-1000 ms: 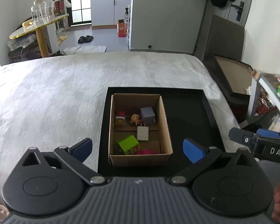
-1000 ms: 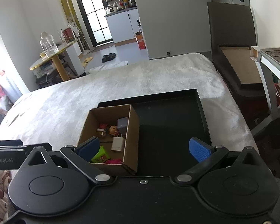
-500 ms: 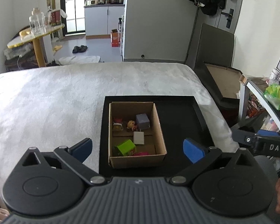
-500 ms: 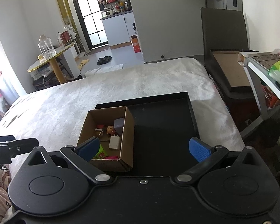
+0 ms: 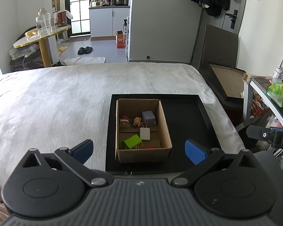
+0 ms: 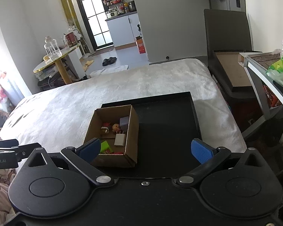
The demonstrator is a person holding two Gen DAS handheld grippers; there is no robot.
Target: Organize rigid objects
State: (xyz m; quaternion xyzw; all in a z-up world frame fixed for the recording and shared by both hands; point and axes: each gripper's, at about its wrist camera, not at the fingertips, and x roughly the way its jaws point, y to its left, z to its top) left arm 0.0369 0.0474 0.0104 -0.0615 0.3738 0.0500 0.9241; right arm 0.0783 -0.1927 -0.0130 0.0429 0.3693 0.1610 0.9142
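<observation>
Right now I have both grippers hanging back from the cardboard box (image 5: 143, 130), which sits in the left half of a black tray (image 5: 186, 124) on the white bed (image 5: 52, 101). My left gripper (image 5: 139, 151) has its jaws spread wide and holds nothing; the box shows between the two blue pads, a little beyond them. My right gripper (image 6: 146, 148) is likewise wide apart and empty, with its left pad (image 6: 90, 148) overlapping the box's near left corner in its own view, though I cannot tell whether it touches.

Inside the box, a grey-purple cube (image 5: 148, 118) stands against the right wall toward the far end. Just left of it is a small doll figure (image 5: 137, 121), and further left a red-capped figure (image 5: 124, 121) by the left wall. Nearer me than the cube lies a white charger plug (image 5: 144, 134), its prongs pointing toward the far end. A green block (image 5: 132, 141) lies at the near left of the box, with something pink (image 5: 148, 147) beside it along the near wall, mostly hidden.

The tray to the right of the box is bare black.
</observation>
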